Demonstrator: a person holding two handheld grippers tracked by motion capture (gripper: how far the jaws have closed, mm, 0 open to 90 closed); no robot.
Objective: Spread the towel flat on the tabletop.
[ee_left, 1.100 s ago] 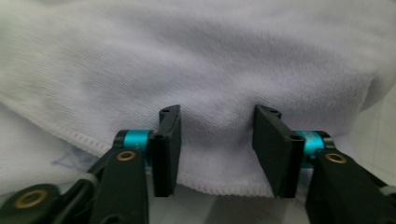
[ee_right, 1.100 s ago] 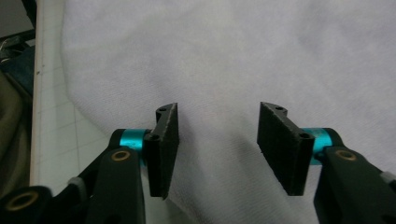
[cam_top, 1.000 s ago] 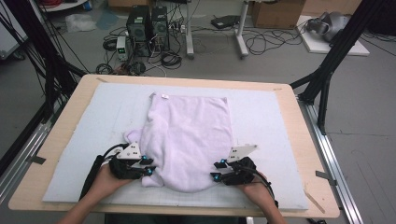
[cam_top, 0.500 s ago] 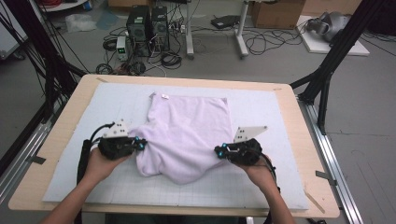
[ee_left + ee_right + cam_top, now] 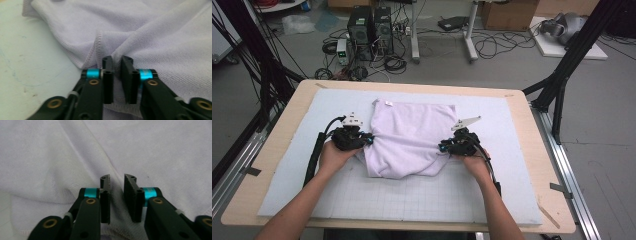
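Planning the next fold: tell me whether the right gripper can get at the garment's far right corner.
Probably yes: right gripper sits at the lilac garment's right edge, and bare mat lies between it and that corner.

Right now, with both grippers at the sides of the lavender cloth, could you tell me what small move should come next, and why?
Probably draw both grippers back off the cloth. Its near half already lies folded over the far half, and the jaws of the left gripper and the right gripper have just been opening, each with a narrow gap and fabric between. Then the fold can be smoothed.
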